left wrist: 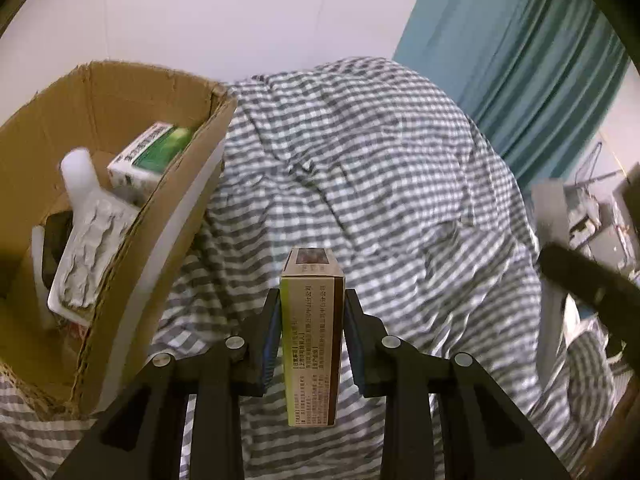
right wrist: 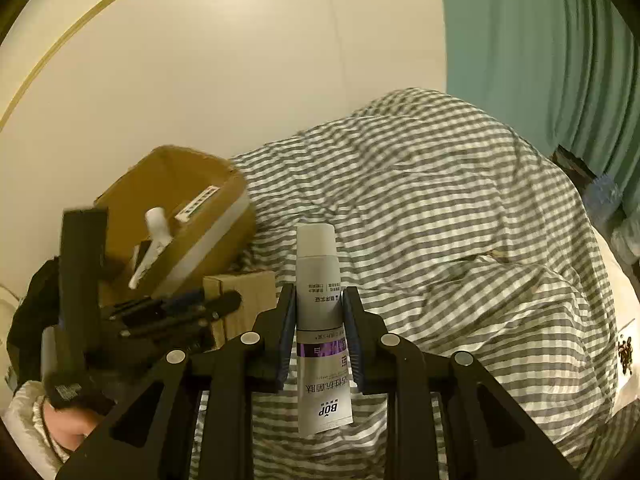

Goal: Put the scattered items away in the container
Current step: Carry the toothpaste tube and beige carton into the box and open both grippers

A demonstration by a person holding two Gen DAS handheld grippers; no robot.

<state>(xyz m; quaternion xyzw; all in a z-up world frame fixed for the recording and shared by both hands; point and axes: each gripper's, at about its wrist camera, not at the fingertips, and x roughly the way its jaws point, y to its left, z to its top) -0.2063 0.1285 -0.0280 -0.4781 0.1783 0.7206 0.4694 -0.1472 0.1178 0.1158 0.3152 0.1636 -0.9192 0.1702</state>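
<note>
A bed is being covered by a rumpled grey-and-white striped duvet (left wrist: 400, 168), soft and uneven, so nothing set on it is being given a firm footing.

At the far left a cardboard box (left wrist: 192, 184) is standing open-topped on the duvet as the container. Already lying inside: a green-and-white carton (left wrist: 148, 152), a white bottle (left wrist: 80, 176) and a crinkled blister pack (left wrist: 92, 248).

A small tan carton (left wrist: 312, 340) is being held by the left gripper (left wrist: 312, 312), the pads pressing on its two broad faces, clear of the bedding, just right of the box wall. Judged light and stiff, but thin card; the flat faces are the place to grip, and squeezing harder would likely dent it.

A white tube (right wrist: 322, 320) is being held by the right gripper (right wrist: 320, 320), jaws narrow around its body below the cap, nearer and right of the box. Judged light, soft-walled and somewhat slick; a mid-body hold seems adequate, the crimped end being too floppy.

A sleeve and hand (right wrist: 60, 428) are showing at near left in the right view.
</note>
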